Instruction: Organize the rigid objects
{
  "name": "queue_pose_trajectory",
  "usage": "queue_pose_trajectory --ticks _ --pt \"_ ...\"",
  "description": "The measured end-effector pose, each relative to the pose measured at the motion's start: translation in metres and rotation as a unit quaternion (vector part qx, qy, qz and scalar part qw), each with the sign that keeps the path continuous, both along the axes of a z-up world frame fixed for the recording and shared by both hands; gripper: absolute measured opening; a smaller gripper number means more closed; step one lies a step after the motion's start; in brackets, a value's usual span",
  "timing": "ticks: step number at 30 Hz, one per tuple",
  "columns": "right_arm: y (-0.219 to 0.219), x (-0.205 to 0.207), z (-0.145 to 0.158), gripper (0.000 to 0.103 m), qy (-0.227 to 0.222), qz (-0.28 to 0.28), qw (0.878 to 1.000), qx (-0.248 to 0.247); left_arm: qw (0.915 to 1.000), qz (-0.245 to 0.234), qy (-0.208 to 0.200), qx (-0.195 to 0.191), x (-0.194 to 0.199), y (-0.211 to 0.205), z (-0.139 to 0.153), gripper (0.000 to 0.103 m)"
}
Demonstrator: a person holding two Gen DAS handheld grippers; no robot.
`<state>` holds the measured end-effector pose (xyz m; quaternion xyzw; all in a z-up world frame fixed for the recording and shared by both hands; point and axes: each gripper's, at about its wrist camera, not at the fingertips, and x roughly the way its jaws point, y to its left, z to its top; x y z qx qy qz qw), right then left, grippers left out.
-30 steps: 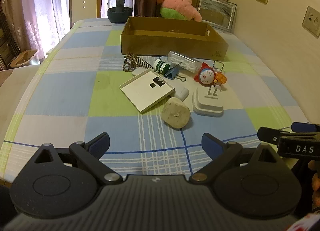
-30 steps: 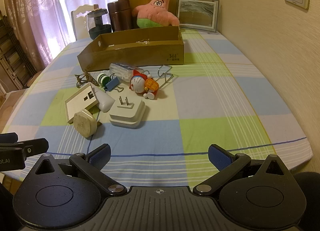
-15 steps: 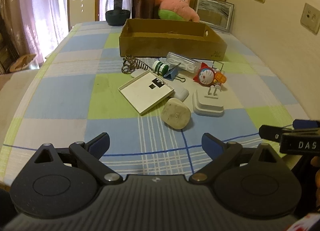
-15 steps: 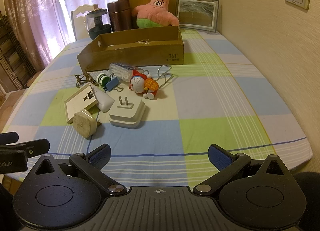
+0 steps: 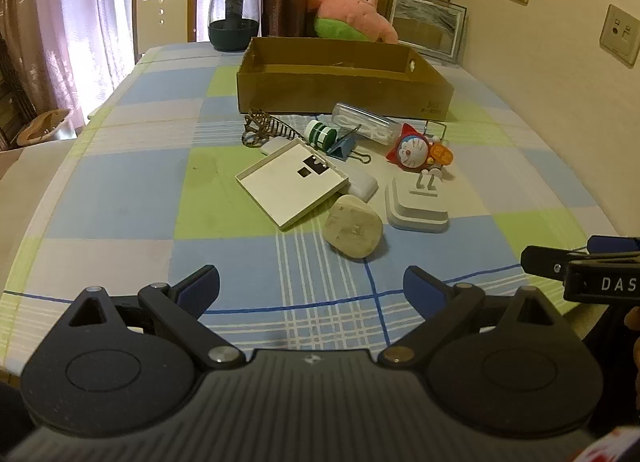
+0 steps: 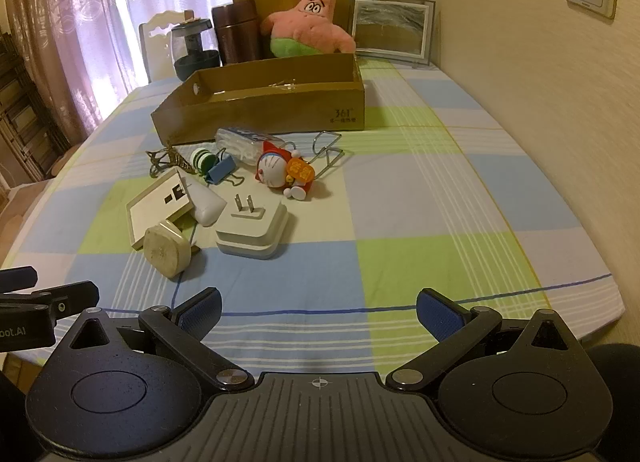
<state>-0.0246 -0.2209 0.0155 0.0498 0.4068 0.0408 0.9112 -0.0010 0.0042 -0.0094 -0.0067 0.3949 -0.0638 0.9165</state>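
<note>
The cardboard box (image 6: pixel 264 109) at the far middle of the table (image 6: pixel 440 229) holds only a small wire piece, hard to make out, while the clutter of rigid objects (image 5: pixel 344 177) lies just near of it, open cloth at right, and the left gripper (image 5: pixel 312 288) and right gripper (image 6: pixel 318 312) hover wide open, empty.

The left gripper (image 5: pixel 311 286) is showing matte black linkage arms, blue fingertip pads (image 5: pixel 200 286), silver pivot screws and a ribbed grey housing. The right gripper (image 6: pixel 319 309) is looking identical, bearing white "DAS" lettering at 3 o'clock.
</note>
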Motion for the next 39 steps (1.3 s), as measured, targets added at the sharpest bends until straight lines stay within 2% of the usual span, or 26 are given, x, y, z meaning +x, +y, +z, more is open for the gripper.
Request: queue_pose_trajectory --ticks 13,20,23,26,35,39 --pt "-0.002 0.0 0.0 0.101 0.0 -0.012 1.0 -0.011 0.9998 -0.015 0.008 -0.003 0.004 0.001 -0.003 0.097" --pt "-0.006 0.007 0.002 0.101 0.003 -0.016 1.0 -0.002 0.9992 -0.039 0.0 0.003 0.012 0.0 -0.005 0.094" --pt "-0.01 0.012 0.004 0.101 0.005 -0.023 1.0 0.02 0.9982 -0.059 -0.005 0.01 0.019 0.002 -0.008 0.094" --pt "-0.011 0.018 0.007 0.101 -0.009 -0.021 0.999 0.026 0.998 -0.063 -0.002 0.006 0.029 0.003 -0.012 0.094" --pt "-0.012 0.048 -0.01 0.101 -0.01 -0.003 0.999 0.034 0.9958 -0.081 -0.018 0.039 0.055 -0.008 -0.032 0.088" --pt "-0.004 0.058 -0.015 0.101 -0.023 0.013 0.999 0.018 0.991 -0.111 -0.034 0.067 0.061 -0.023 -0.044 0.084"
